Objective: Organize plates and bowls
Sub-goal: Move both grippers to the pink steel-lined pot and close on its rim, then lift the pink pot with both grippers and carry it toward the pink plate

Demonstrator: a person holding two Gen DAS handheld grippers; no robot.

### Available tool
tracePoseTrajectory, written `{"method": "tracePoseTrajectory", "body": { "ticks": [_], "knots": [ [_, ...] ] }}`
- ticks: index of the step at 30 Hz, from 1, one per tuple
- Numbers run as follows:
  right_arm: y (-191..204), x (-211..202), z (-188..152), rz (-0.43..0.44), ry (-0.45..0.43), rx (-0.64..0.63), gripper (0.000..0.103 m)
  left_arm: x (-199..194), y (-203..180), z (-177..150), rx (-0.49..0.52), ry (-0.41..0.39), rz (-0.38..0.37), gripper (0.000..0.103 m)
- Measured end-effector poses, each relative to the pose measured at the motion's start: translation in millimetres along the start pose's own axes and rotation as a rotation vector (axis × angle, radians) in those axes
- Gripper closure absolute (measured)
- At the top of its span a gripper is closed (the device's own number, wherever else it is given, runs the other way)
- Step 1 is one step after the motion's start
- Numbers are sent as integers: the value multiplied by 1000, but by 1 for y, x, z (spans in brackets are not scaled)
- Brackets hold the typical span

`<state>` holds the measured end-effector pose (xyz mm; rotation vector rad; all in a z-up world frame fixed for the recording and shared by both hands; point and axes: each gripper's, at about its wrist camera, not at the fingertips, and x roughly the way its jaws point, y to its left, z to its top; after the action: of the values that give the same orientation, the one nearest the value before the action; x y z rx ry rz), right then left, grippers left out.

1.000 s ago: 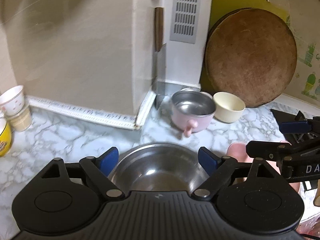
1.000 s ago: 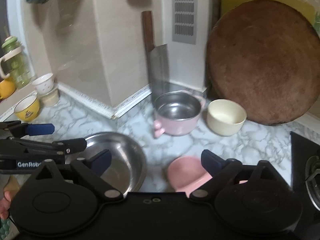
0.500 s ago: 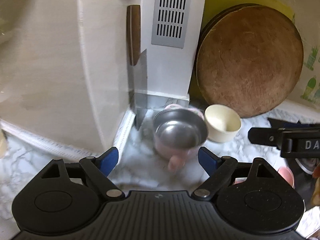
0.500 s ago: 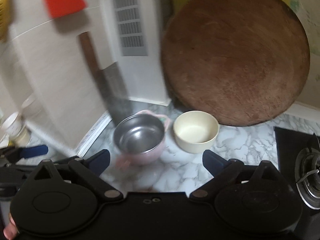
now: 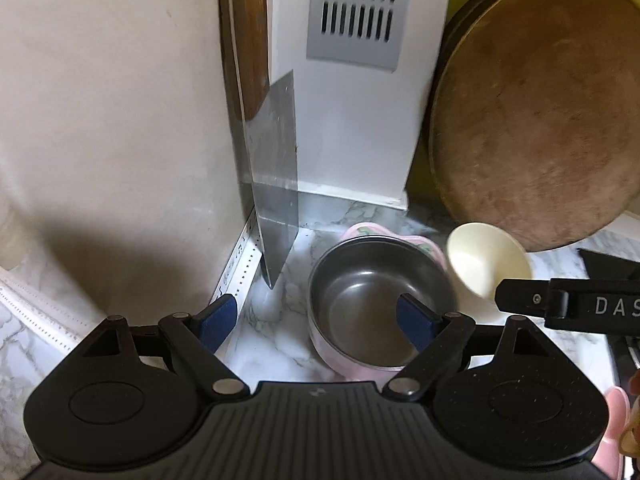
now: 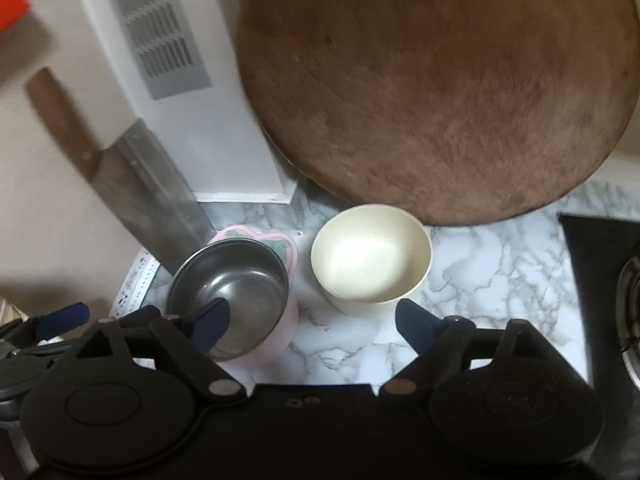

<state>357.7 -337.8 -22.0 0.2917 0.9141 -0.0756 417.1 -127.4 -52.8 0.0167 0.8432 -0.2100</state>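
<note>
Both tools nearer pink bowl (image 5: 380,312), cream bowl (image 6: 372,256).

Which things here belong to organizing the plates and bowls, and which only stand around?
Belong to the job:
- pink bowl with steel inside
- cream bowl

Only standing around:
- cleaver against the wall
- round wooden board
- vent panel
- stove

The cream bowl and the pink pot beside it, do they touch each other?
Apart. In the right wrist view a strip of marble counter shows between the cream bowl and the pink pot.
</note>
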Motion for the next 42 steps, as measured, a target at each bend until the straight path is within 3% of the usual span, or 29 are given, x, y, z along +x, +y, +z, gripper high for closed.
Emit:
{"method": "tracePoseTrajectory", "body": {
  "ticks": [14,18,21,23,27,37,42],
  "knots": [
    [2,53,10,25,71,57,37,53,-4,3,26,67,17,17],
    [2,63,9,25,85,76,44,59,-3,2,15,84,6,36],
    [1,70,7,24,99,80,53,62,-1,2,0,91,2,38],
    [3,74,5,22,105,71,55,64,0,2,-10,96,-6,40],
    [6,78,0,21,110,51,65,69,2,2,-24,119,-21,64],
    [13,80,-1,50,113,19,91,70,4,4,-48,129,-14,82],
    [19,79,0,30,107,2,92,69,8,5,-58,139,-10,91]
  ]
}}
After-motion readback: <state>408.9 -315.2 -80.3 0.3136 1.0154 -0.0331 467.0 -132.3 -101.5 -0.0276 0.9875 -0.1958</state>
